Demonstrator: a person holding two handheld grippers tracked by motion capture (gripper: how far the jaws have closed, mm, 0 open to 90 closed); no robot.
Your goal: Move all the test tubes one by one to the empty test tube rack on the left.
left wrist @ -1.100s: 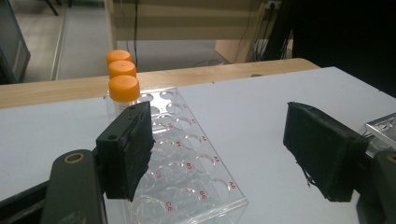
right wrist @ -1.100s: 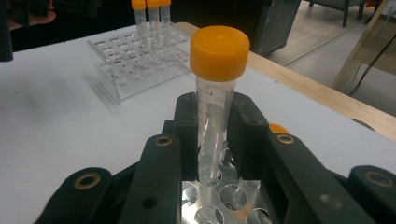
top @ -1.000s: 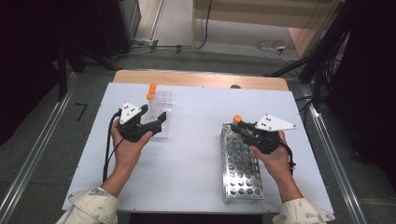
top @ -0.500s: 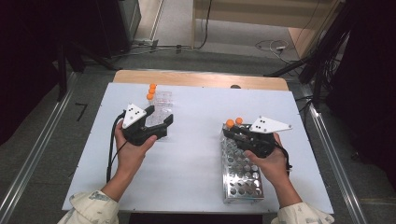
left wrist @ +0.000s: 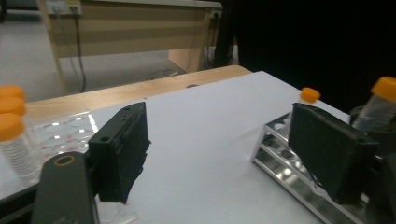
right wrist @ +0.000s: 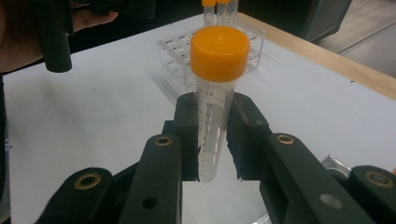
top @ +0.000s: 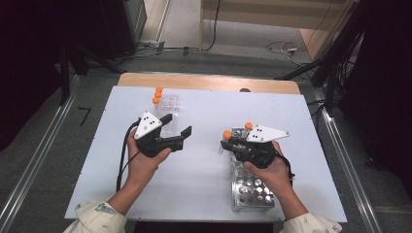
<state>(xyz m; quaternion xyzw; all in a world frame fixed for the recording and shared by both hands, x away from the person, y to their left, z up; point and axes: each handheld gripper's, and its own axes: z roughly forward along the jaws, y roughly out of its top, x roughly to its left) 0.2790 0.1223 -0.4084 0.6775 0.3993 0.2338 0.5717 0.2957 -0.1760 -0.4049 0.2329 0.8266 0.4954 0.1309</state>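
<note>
Now, right gripper: its jaws were pinching a clear tube around the middle, one black pad against each side; the tube stood upright between them.
Tube in the right gripper: clear plastic with printed marks down the side and an orange cap well above the pads; in the high view the cap showed at the gripper's front end, above the far end of the metal rack.
Left gripper: its jaws were spread wide with bare table between the two black pads, and they had just been opening further; nothing was held.
Right hand: wrapped around the gripper body, over the metal rack near the table's right side.
Left hand: holding its gripper left of the table's middle, just in front of the clear plastic rack.
Metal rack: a shiny block with rows of round holes, running from the near edge toward the middle on the right half of the table; one orange-capped tube stood at its far end.
Clear plastic rack: near the far left part of the table, with three orange-capped tubes standing along its left side.
Table: white top with a wooden strip along the far edge.
</note>
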